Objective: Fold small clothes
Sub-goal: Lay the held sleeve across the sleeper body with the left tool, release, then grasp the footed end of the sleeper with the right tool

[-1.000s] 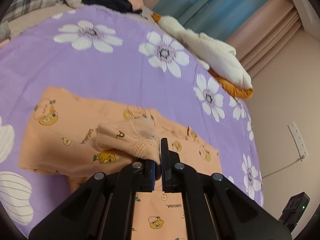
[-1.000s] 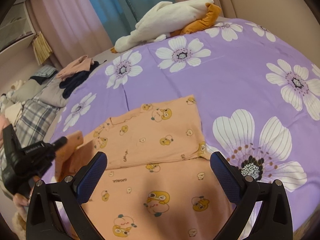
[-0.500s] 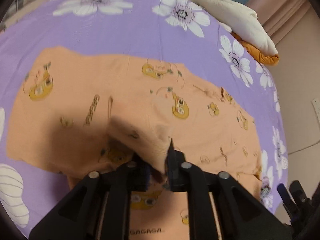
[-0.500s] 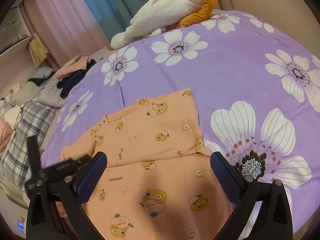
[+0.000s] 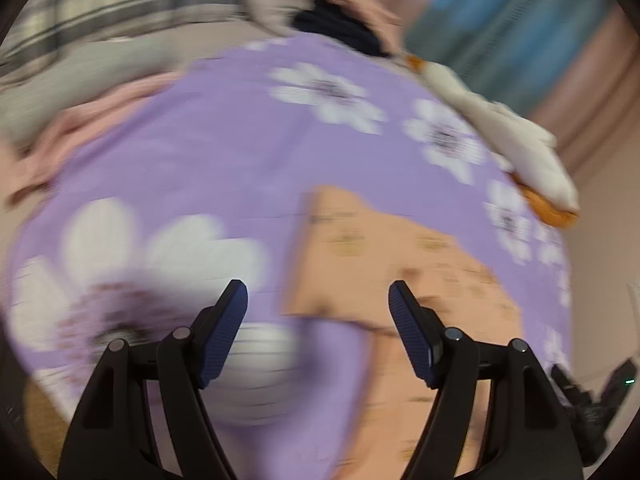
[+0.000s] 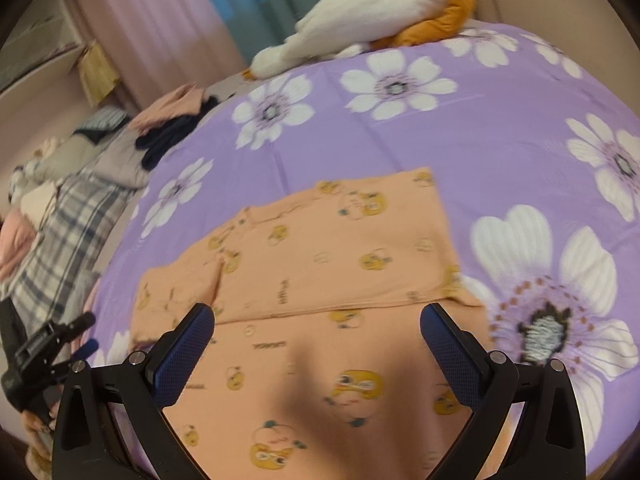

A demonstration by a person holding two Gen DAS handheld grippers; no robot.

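Left wrist view is showing your left hand-held gripper (image 5: pixel 318 308) with its jaws standing apart and nothing between them; they have just been opening, and the cloth is lying free of the pads. The orange garment (image 5: pixel 404 272) with its cartoon print is lying on the purple flowered bedspread (image 5: pixel 208 152), ahead of this hand-held gripper and to the right, its near left edge falling between the two fingers. Everything here is smeared by blur, so you are not getting the print or the folds clearly.

From the right wrist view, your right hand-held gripper (image 6: pixel 316 328) is hovering released, jaws wide, over the near part of the orange garment (image 6: pixel 332 256), not touching it. A folded layer is lying across the far part, its near edge running just beyond the fingertips. The garment's near end is being cut off by the frame and the gripper body. At the left edge, your left hand-held gripper (image 6: pixel 86 334) is showing dark and partly cropped, beside the bedspread (image 6: pixel 460 128).
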